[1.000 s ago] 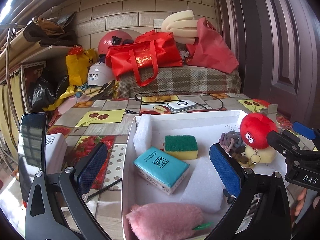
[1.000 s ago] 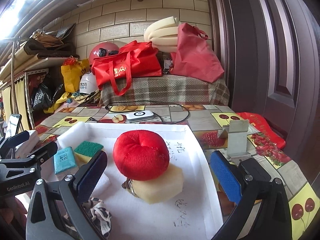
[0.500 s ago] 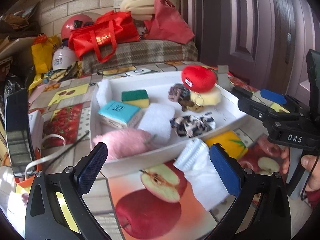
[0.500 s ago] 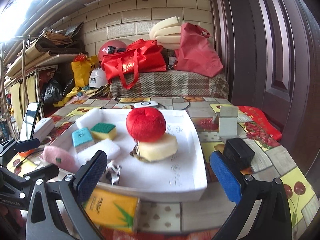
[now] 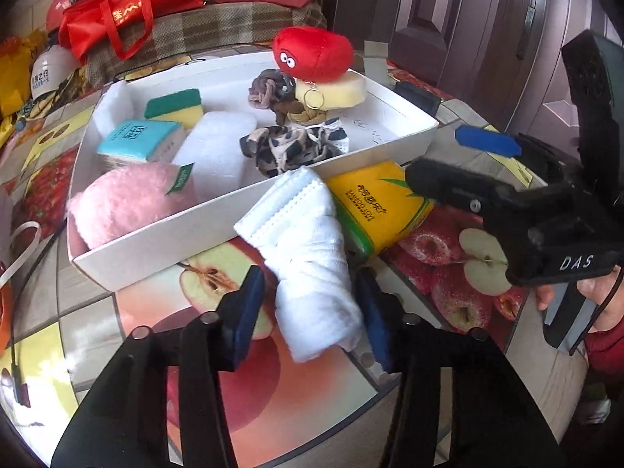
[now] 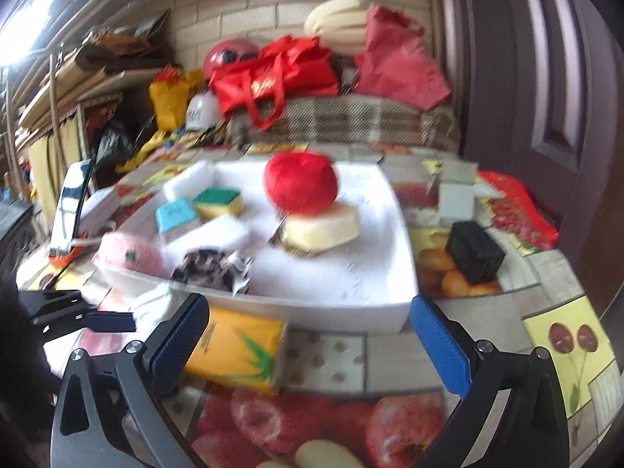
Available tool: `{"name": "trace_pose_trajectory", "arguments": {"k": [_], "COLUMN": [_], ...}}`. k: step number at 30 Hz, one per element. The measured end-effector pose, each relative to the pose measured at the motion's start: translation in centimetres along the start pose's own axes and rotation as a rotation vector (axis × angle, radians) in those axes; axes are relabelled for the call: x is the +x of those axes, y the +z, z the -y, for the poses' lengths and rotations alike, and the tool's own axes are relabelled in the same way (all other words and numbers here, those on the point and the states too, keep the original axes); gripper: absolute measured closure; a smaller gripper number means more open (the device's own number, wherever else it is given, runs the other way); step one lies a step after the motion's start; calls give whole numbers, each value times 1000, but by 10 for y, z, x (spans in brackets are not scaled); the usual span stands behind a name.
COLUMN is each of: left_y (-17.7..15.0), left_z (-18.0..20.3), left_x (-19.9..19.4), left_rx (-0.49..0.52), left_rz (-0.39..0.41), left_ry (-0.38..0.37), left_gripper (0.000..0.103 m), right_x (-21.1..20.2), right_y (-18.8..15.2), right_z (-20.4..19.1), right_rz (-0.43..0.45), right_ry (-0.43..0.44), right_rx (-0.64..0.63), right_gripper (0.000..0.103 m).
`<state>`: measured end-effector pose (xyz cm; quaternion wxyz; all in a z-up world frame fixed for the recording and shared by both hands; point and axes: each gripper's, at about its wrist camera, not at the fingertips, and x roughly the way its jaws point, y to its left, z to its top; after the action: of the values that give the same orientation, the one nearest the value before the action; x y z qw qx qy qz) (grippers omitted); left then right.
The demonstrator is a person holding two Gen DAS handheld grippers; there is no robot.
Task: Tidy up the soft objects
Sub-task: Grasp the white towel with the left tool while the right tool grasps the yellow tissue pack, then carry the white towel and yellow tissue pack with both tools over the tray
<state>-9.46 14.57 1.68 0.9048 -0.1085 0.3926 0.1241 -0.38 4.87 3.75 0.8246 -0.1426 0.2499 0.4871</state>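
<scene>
A white tray (image 5: 249,210) on the fruit-print table holds a red plush (image 5: 312,52), a yellow sponge round (image 5: 343,89), a green-topped sponge (image 5: 175,107), a teal tissue pack (image 5: 136,140), a white pad (image 5: 218,140), a pink fluffy item (image 5: 128,199) and a spotted cloth (image 5: 292,144). In front of the tray lies a rolled white cloth (image 5: 312,241) beside a yellow tissue pack (image 5: 378,202). My left gripper (image 5: 312,312) has its fingers on both sides of the white cloth, narrowed around it. My right gripper (image 6: 308,347) is open above the yellow pack (image 6: 238,347).
A black box (image 6: 474,251) and a small white block (image 6: 454,197) sit right of the tray (image 6: 351,304). A phone (image 6: 72,202) stands at the left. Red bags (image 6: 273,78), helmets and foam lie on a checked cloth behind.
Both grippers pulled back from over the tray to its front side. My left gripper lowered and narrowed around the rolled white cloth. The right view is now blurred by motion.
</scene>
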Motion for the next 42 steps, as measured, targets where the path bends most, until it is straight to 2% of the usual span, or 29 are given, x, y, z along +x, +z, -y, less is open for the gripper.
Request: {"name": "trace_pose_trajectory", "arguments": {"k": [1,5,8,11,14,15,17,21,22,24,25,28,31,34,37,38,40,42], "left_y": [-4,-16,-18,-16,-15,-14,-12,-8,-8,-8,-8,-9,-12,-19,-26,-28,-31,-31], "left_z": [-4,-24,-31,-27,-19,-18,-19,-19,-19,-18,-17,-13,-7,2,12,13,12,13], "left_x": [-4,-20,-25,-17,-15,-14,-12,-8,-8,-10,-12,-23,-41,-61,-78,-83,-89,-90], "left_rx": [-5,-41,-62,-36,15,21,21,26,29,35,39,58,80,111,116,90,18,-29], "left_rz": [-2,13,28,-9,-12,-11,-14,-17,-17,-7,3,60,156,273,379,408,446,467], "left_ry": [2,28,51,54,75,79,86,73,66,55,58,73,104,171,284,292,260,241], "left_gripper": [68,68,68,68,67,67,59,58,58,70,70,70,70,70,70,70,70,70], "right_x": [3,20,34,48,53,54,55,50,48,44,43,38,20,-6,-31,-38,-52,-58], "right_y": [-3,-12,-14,-13,-10,-9,-8,-9,-9,-8,-8,-8,-9,-13,-16,-17,-18,-18], "right_z": [-3,-18,-33,-46,-50,-50,-45,-40,-41,-45,-48,-45,-35,-29,-24,-22,-23,-26], "right_rz": [-37,-179,-244,-292,-294,-294,-292,-284,-278,-258,-255,-233,-163,-71,33,69,137,168], "right_ry": [21,73,50,45,20,5,6,1,6,20,26,63,86,67,19,2,-49,-85], "right_rx": [-1,-14,-35,-45,-44,-40,-14,10,6,-15,-25,-2,38,44,57,63,65,64], "right_gripper": [0,0,0,0,0,0,0,2,7,25,29,29,29,29,29,29,29,29]}}
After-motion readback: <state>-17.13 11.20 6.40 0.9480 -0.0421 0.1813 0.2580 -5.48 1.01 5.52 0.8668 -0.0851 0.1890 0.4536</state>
